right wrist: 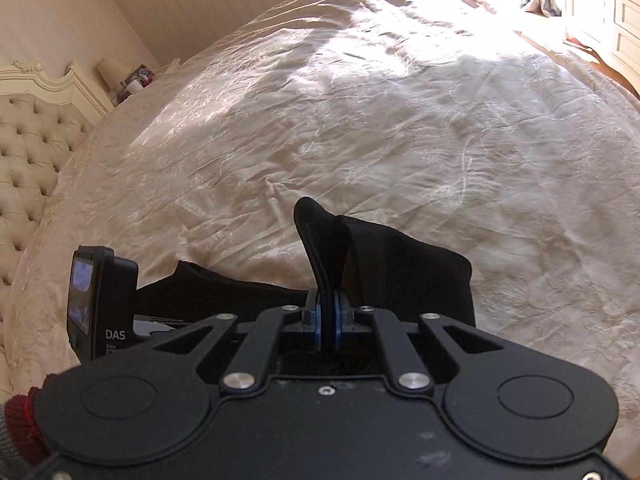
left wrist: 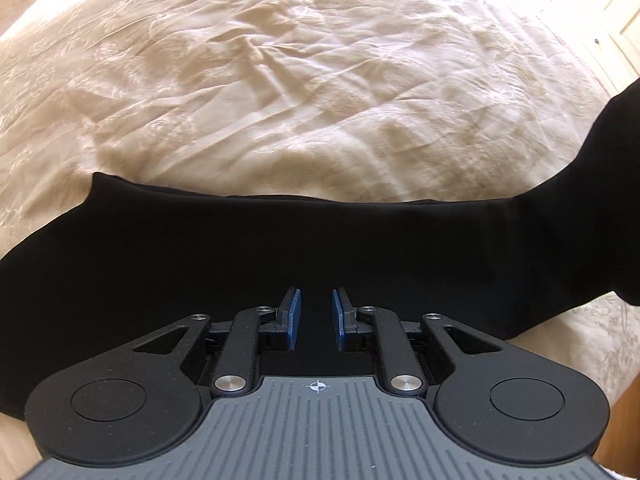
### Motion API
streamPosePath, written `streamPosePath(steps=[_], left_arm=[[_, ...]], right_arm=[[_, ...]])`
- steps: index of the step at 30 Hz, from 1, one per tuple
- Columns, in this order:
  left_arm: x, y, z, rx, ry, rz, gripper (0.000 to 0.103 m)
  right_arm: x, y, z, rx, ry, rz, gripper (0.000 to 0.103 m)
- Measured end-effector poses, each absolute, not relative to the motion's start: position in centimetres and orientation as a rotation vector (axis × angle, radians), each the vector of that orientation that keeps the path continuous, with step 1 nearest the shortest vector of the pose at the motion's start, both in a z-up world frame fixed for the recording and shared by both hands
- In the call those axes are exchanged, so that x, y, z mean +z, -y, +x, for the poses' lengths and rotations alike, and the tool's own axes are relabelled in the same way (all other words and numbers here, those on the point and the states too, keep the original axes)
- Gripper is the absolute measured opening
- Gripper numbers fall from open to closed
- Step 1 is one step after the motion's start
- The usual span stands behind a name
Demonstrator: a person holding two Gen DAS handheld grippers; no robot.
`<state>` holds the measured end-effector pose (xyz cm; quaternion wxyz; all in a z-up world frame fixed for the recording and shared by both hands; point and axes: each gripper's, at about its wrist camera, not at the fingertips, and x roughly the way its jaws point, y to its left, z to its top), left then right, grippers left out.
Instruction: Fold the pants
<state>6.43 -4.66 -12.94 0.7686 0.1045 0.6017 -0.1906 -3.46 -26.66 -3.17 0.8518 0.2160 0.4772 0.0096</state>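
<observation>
On a wide bed covered by a cream embroidered bedspread [left wrist: 280, 80], a pair of black pants [left wrist: 240, 248] lies stretched across the near side, one end rising off the cover toward the right. Directly over the dark cloth hangs the left gripper [left wrist: 316, 312], its blue pads [left wrist: 295, 316] slightly apart with a narrow gap, and nothing visibly pinched between them. Beside it, the right gripper [right wrist: 328, 320] has its pads pressed together on a doubled edge of the pants [right wrist: 360, 256], which stands up in a soft fold above the jaws.

The fabric looks light, limp and matte, likely stretchy; it should drape and sag rather than hold shape, so taking hems or the waistband at the corners seems wisest.

A black device [right wrist: 100, 300] at the left reads "DAS", with smaller print underneath too small to read.
</observation>
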Motion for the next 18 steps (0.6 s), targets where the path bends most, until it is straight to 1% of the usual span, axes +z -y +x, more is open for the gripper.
streamPosePath(steps=[6, 14, 15, 16, 18], left_arm=[[-12.9, -0.9, 7.7, -0.391, -1.312, 0.217, 0.017], [-13.4, -6.1, 9.0, -0.389, -1.327, 0.222, 0.017], [-13.5, -6.5, 9.1, -0.390, -1.329, 0.221, 0.017], [-13.5, -6.8, 9.2, -0.391, -1.330, 0.220, 0.017], [-13.4, -7.4, 9.4, -0.395, -1.330, 0.213, 0.017]], right_arm=[[-6.3, 17.9, -0.5, 0.065, -1.053, 0.408, 0.008], [-11.8, 10.2, 2.1, 0.041, -1.132, 0.323, 0.008], [-12.2, 9.7, 2.2, 0.042, -1.142, 0.313, 0.010], [-12.6, 9.1, 2.6, 0.043, -1.152, 0.302, 0.015], [-13.1, 8.2, 2.8, 0.047, -1.164, 0.276, 0.020]])
